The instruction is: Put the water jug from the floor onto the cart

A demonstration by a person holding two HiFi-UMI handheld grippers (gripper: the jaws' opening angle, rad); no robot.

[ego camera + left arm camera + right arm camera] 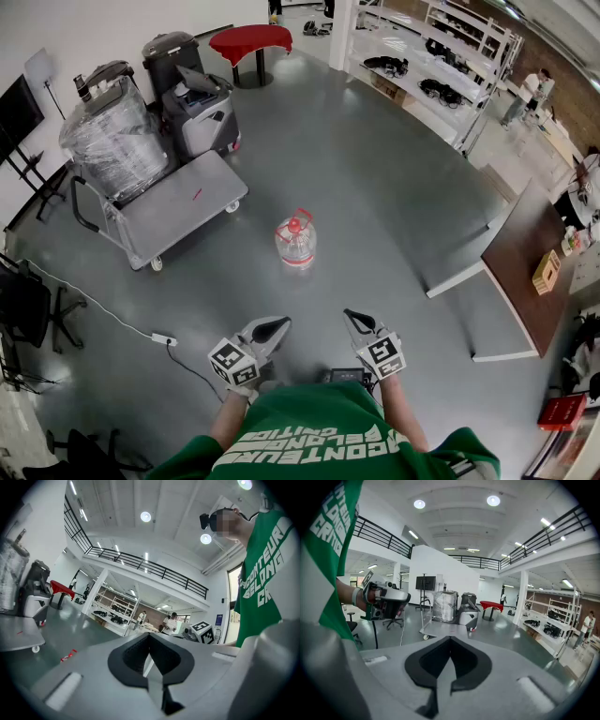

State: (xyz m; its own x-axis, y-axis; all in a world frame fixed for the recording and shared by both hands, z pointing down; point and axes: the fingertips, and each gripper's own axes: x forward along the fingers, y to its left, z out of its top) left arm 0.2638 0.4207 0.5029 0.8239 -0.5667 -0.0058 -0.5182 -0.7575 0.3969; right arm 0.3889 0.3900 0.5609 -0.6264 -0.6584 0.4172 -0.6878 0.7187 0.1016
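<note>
1. Held low at bottom centre, jaws pressed together on nothing: left gripper (pixel 270 329), right gripper (pixel 359 321); probably not yet reaching.
2. Upright mid-frame on floor (pixel 375 197), well apart from both: jug (pixel 296 242).
3. Upper left: cart (pixel 183 202), near deck bare, wrapped load (pixel 112 136) behind; open floor all round jug.

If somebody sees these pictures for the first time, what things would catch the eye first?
A clear water jug with a red cap stands alone on the grey floor, mid-scene. Farther off to its left stands a flat cart, a plastic-wrapped bundle at its handle end. Nearest the camera, the left gripper and right gripper are both shut and empty.
</note>
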